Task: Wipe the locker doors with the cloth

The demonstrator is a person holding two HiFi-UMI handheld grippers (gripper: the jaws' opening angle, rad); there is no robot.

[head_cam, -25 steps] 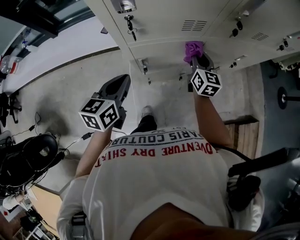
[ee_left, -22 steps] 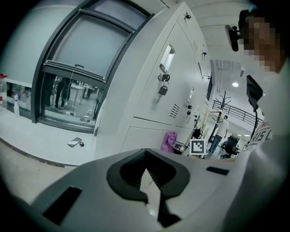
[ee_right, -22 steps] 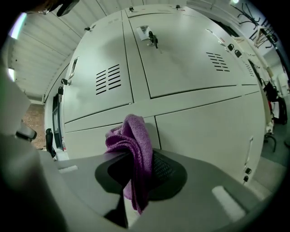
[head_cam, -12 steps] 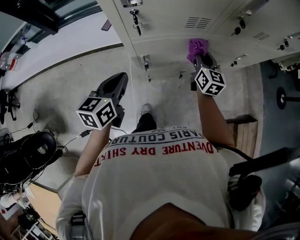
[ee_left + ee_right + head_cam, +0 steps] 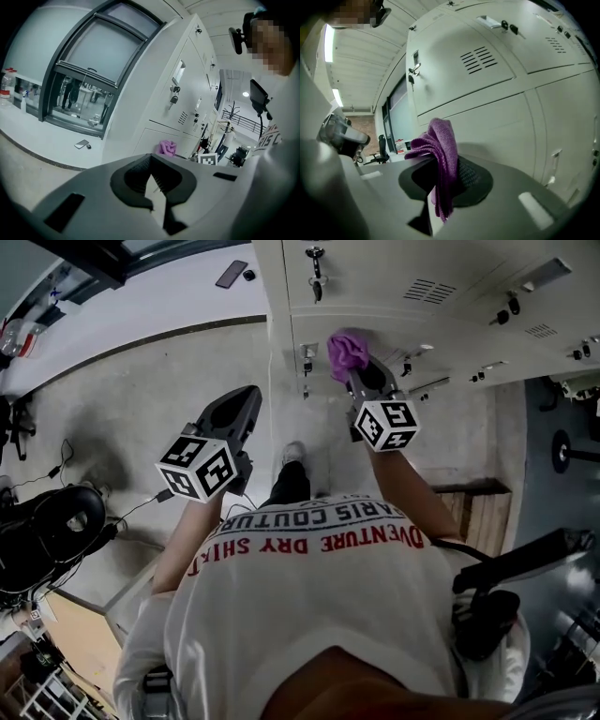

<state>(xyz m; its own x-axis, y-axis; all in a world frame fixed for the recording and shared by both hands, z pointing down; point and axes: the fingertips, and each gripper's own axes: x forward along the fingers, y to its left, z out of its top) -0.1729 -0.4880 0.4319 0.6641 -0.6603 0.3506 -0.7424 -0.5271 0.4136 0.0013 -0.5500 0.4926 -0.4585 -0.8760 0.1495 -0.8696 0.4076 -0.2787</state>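
Note:
White locker doors (image 5: pixel 394 306) fill the top of the head view, and they rise ahead in the right gripper view as locker doors (image 5: pixel 497 89). My right gripper (image 5: pixel 361 371) is shut on a purple cloth (image 5: pixel 346 352) that presses against a lower door near the left end of the row. The same cloth (image 5: pixel 440 154) hangs bunched between the jaws in the right gripper view. My left gripper (image 5: pixel 239 409) hangs away from the lockers over the floor, jaws shut with nothing in them. The left gripper view shows that gripper (image 5: pixel 157 176) and, past it, the cloth (image 5: pixel 167 147) on the locker.
Keys (image 5: pixel 316 257) hang in several door locks. A big window (image 5: pixel 93 79) and a white ledge with a phone (image 5: pixel 82 144) stand left of the lockers. A black chair (image 5: pixel 47 531) and cables lie at left, a wooden pallet (image 5: pixel 483 512) at right.
My right gripper has slid the cloth leftward along the locker door, toward the end of the row. The left gripper has barely moved.

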